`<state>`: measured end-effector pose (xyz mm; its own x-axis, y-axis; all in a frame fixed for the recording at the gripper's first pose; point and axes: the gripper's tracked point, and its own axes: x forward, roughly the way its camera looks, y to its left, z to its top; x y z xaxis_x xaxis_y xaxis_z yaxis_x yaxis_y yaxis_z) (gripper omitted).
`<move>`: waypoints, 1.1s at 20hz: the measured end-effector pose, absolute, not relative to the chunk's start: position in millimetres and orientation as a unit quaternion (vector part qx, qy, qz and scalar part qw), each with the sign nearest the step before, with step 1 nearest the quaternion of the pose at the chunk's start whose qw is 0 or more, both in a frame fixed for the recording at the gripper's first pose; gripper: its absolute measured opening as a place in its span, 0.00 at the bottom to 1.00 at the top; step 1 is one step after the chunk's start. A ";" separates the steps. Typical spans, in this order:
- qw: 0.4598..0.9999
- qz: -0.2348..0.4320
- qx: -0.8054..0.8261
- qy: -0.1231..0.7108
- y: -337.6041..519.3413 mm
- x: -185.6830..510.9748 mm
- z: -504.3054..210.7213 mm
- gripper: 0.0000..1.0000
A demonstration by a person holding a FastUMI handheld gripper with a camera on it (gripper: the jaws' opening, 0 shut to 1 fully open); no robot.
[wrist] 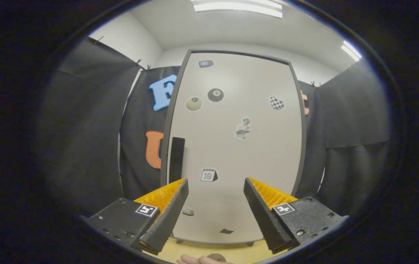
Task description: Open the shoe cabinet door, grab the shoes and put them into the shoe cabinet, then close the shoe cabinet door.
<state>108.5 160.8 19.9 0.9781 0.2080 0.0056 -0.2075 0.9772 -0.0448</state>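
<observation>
1. The tool [215, 203] points at the shoe cabinet, its fingers [171, 212] spread wide with nothing between them.
2. Just beyond the fingers stands the shoe cabinet door [231, 154], shut, pale with a dark frame.
3. A dark vertical handle [177, 159] sits near the door's left edge, just above the left fingertip.
4. Stickers dot the door, among them a black billiard ball [215, 95], a pale ball [194, 103], a checkered patch [276, 103] and a calendar [208, 175].
5. Below the fingers, a person's hand [198, 260] shows over a yellowish floor [209, 249].
6. Black cloth [84, 139] hangs either side of the cabinet.
</observation>
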 end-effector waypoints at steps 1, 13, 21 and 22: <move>0.994 0.110 -0.019 0.000 172.8 112.6 16.6 0.99; 0.991 0.130 0.029 0.031 238.3 188.0 14.7 0.77; 0.984 0.164 0.027 0.070 237.1 180.8 11.5 0.30; 0.982 0.171 0.024 0.071 235.5 175.2 12.1 0.30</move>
